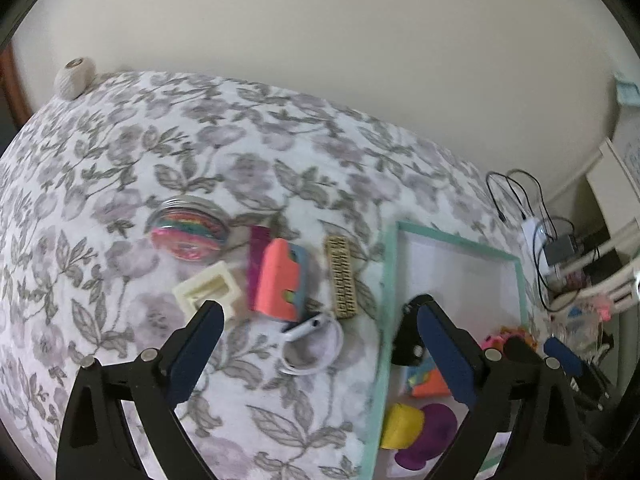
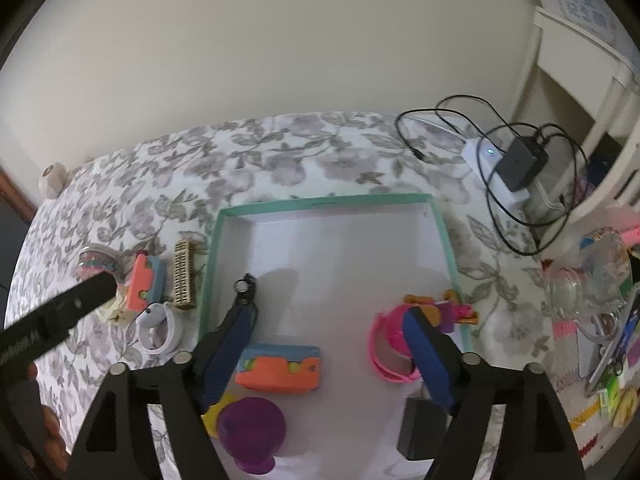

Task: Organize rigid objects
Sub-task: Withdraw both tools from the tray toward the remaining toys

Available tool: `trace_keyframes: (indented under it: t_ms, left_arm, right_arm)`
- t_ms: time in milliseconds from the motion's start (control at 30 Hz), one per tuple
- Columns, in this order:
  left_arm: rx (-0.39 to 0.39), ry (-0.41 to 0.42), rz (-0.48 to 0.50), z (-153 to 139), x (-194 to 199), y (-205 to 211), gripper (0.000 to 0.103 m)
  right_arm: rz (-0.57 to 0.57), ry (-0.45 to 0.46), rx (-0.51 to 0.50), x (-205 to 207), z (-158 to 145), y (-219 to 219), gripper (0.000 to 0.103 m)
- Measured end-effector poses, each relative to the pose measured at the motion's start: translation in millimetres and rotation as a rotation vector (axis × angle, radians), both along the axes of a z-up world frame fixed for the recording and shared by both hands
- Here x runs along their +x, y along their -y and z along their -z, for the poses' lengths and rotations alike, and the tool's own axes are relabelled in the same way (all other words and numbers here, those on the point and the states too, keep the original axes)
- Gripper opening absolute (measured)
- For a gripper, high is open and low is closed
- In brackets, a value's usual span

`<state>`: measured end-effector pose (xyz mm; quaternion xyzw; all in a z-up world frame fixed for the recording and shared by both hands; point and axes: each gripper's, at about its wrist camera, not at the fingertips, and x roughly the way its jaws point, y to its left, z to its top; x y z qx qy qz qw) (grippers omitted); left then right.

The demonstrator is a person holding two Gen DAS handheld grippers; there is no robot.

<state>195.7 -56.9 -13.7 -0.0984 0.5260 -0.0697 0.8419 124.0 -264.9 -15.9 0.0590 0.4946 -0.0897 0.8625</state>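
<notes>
My left gripper (image 1: 318, 318) is open and empty above the floral cloth, over a white earbud with a white ring (image 1: 312, 340). Beyond it lie an orange and blue block (image 1: 280, 280), a cream frame (image 1: 208, 286), a gold comb-like piece (image 1: 341, 276) and a round glass jar of coloured bits (image 1: 187, 232). My right gripper (image 2: 328, 332) is open and empty over the teal-rimmed white tray (image 2: 328, 202). In the tray lie an orange and blue block (image 2: 280, 368), a purple cup (image 2: 252, 432), pink glasses (image 2: 386, 344), a black flashlight (image 2: 245, 292) and a dark box (image 2: 420, 428).
A ball of twine (image 1: 74, 78) sits at the cloth's far left corner. A charger with black cables (image 2: 516, 160) lies right of the tray. Clutter of plastic and coloured items (image 2: 592, 280) fills the right side. A wall stands behind.
</notes>
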Motion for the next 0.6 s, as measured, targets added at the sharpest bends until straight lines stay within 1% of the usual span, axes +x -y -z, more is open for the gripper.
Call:
trace_keyframes:
  t_ms: [67, 133, 233, 333, 500, 600]
  left_arm:
    - [0.007, -0.002, -0.023, 1.3, 1.2, -7.5, 0.1]
    - [0.015, -0.003, -0.035, 1.8, 3.1, -13.3, 0.101]
    - [0.028, 0.005, -0.052, 1.3, 4.8, -23.8, 0.102]
    - [0.04, 0.022, -0.074, 0.1, 5.4, -36.7, 0.102]
    - [0.056, 0.062, -0.129, -1.8, 5.8, -65.0, 0.102]
    - [0.062, 0.059, -0.168, 0.2, 8.9, -81.4, 0.102]
  right_arm:
    - [-0.012, -0.003, -0.006, 0.8, 2.2, -5.7, 0.087]
    - [-0.022, -0.006, -0.015, 2.0, 4.5, -10.5, 0.094]
    - [-0.037, -0.007, -0.027, 3.6, 7.4, -17.8, 0.101]
    - [-0.047, -0.007, -0.025, 4.8, 10.3, -23.7, 0.103]
    - [-0.067, -0.008, -0.008, 8.2, 15.9, -36.5, 0.103]
    - [-0.097, -0.007, 0.007, 10.8, 19.4, -49.1, 0.103]
